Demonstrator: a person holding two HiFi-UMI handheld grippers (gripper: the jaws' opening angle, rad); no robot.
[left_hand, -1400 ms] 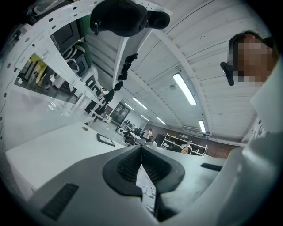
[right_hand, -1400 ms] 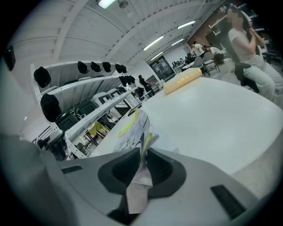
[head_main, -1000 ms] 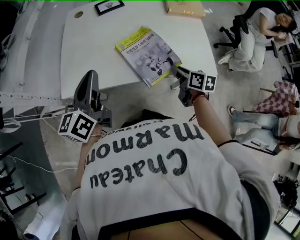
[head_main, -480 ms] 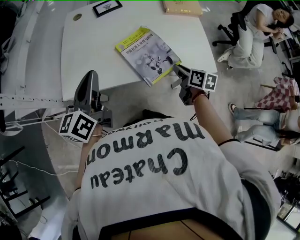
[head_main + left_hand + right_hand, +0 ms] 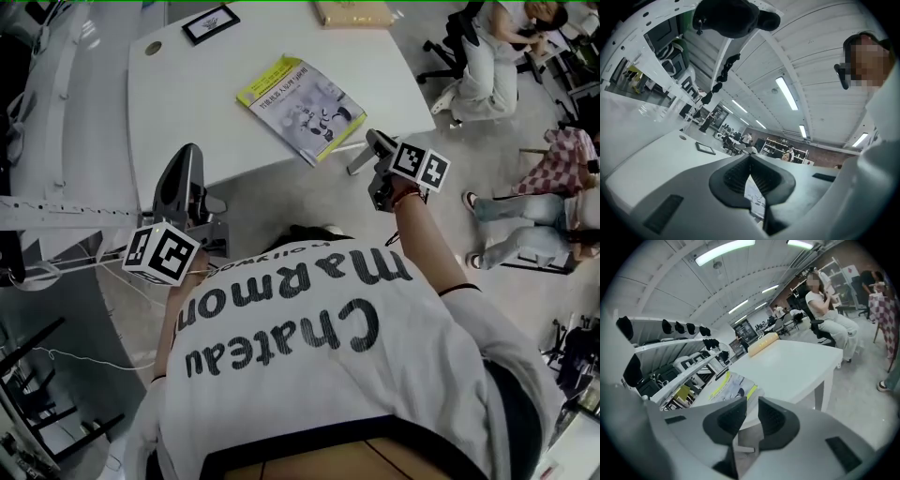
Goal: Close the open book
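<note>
I am judging the closing done, the book lying shut near the front edge of the table, so I am only needing to hold clear the right gripper, barely parted and empty, and the left gripper, pinched together on nothing.

A white rectangular table carries a small black picture frame near its far edge, a round metal grommet near the far left corner and a tan cardboard box at the far right. Beyond the table's right end a person in pale clothes sits on a black office chair. A red-and-white checked cloth lies nearer.
</note>
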